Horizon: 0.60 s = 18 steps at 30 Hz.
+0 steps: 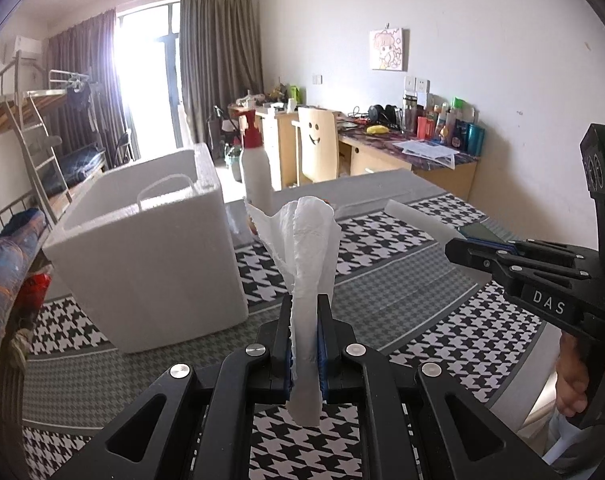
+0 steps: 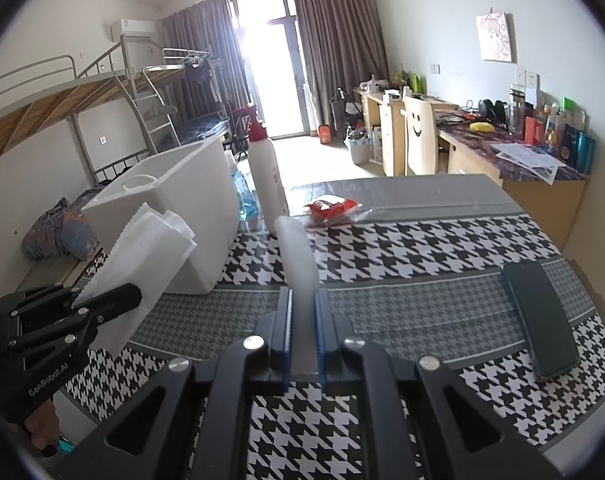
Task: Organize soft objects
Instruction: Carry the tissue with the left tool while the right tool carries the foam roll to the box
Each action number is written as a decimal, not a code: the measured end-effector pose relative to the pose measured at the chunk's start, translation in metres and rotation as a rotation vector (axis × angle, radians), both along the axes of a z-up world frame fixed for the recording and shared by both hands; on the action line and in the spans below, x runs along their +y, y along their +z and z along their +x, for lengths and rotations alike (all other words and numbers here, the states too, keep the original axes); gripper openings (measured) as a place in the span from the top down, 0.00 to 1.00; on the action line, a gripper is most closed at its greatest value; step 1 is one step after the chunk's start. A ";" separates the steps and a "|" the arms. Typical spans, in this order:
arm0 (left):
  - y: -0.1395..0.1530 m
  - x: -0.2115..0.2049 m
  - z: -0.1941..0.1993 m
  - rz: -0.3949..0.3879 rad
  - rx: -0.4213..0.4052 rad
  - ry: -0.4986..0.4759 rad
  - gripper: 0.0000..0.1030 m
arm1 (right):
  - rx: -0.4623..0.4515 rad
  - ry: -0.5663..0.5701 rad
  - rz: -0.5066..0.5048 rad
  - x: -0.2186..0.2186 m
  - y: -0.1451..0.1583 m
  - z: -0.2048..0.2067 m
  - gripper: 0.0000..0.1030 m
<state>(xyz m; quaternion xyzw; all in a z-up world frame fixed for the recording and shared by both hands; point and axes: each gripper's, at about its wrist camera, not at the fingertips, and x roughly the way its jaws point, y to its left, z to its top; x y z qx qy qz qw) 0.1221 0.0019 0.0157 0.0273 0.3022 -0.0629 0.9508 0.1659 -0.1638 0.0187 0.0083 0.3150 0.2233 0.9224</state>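
A crumpled white paper towel [image 1: 308, 240] stands up between the pads of my left gripper [image 1: 304, 300], which is shut on it. In the right wrist view the same towel [image 2: 142, 248] fans out from the left gripper [image 2: 130, 294] at lower left, in front of the foam box. My right gripper [image 2: 302, 294] is shut on a pale folded sheet [image 2: 298, 256] that sticks forward, edge-on, above the table. The left wrist view shows the right gripper [image 1: 452, 248] at the right with that sheet [image 1: 418, 220] in its tip. Both grippers hang above the houndstooth tablecloth [image 1: 382, 248].
An open white foam box [image 1: 150, 248] with a loop handle stands at the table's left. Behind it are a white spray bottle with a red top [image 2: 266, 184] and a red packet [image 2: 330, 208]. A dark phone [image 2: 542, 316] lies at the right. Desks, a chair and bunk beds stand beyond.
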 end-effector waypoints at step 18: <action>0.033 0.008 0.007 0.014 -0.079 0.014 0.90 | -0.071 0.012 0.028 0.004 0.026 0.002 0.88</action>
